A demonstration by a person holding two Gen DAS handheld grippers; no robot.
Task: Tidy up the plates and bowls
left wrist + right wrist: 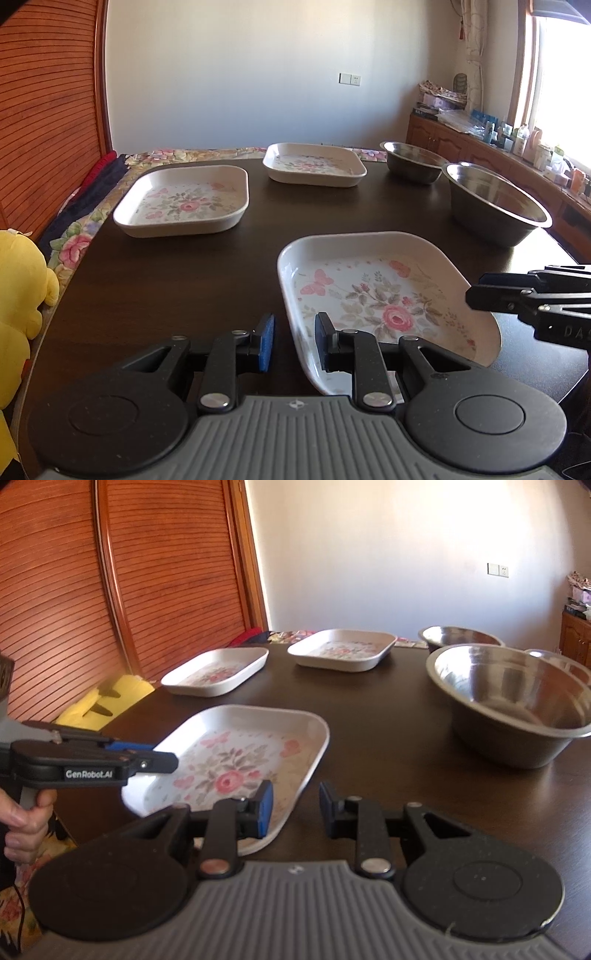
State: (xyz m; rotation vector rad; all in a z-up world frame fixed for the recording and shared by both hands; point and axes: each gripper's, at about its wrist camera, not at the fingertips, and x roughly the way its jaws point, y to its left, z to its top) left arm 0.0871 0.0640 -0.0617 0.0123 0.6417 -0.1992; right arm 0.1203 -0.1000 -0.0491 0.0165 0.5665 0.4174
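Note:
A square white plate with a rose print [369, 295] [229, 760] lies nearest, over the dark table [184, 277]. My left gripper [293, 341] is shut on its left rim, one finger inside the plate and one outside. My right gripper [295, 806] is shut on the opposite rim in the same way. Each gripper also shows in the other's view: the right gripper [471, 295] and the left gripper [173, 762]. Whether the plate rests on the table or hangs just above it I cannot tell.
Two more floral plates [184, 199] [314, 164] sit at the far left and far middle. A small steel bowl [413, 162] and a large one [495, 206] stand at the right. A yellow plush toy [18, 295] lies off the table's left edge. A hand [26, 819] holds the left gripper's handle.

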